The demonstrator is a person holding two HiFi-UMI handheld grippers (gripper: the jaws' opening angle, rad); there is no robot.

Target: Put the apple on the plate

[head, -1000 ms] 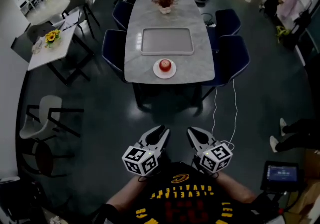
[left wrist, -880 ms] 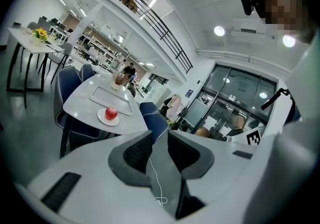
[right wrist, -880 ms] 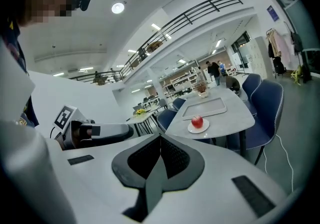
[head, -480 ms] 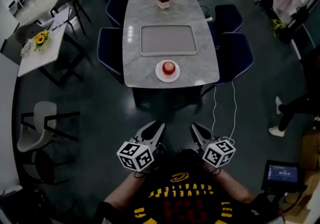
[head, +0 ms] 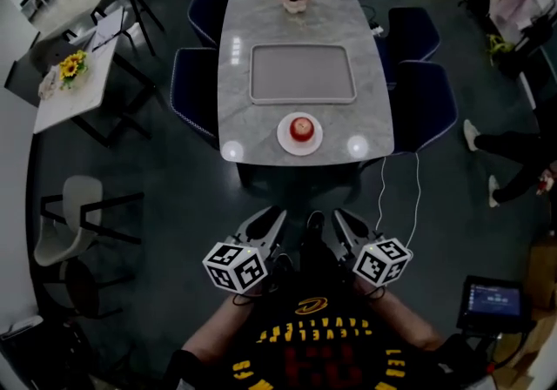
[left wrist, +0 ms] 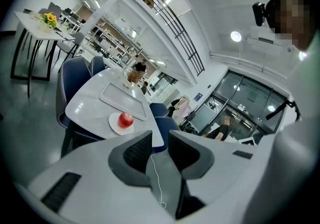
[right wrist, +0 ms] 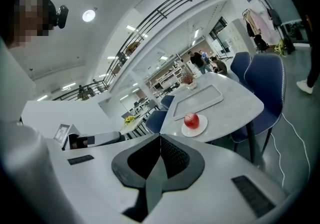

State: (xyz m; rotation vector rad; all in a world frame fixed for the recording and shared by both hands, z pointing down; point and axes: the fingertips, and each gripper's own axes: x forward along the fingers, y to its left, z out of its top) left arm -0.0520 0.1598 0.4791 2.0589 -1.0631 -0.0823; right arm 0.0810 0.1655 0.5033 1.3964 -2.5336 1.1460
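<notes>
The round red apple [head: 301, 127] sits on the small white plate [head: 282, 139], so the task looks done; the left gripper [head: 271, 221] is spread and empty, the right gripper [head: 344, 221] pressed together, both well away.

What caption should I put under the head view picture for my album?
Red apple resting on a white plate at the near end of a grey table.

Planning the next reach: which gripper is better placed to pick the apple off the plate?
Left, probably. The left gripper has its jaws apart; the right gripper has them closed. Both sit equally far from the apple on the plate.
</notes>
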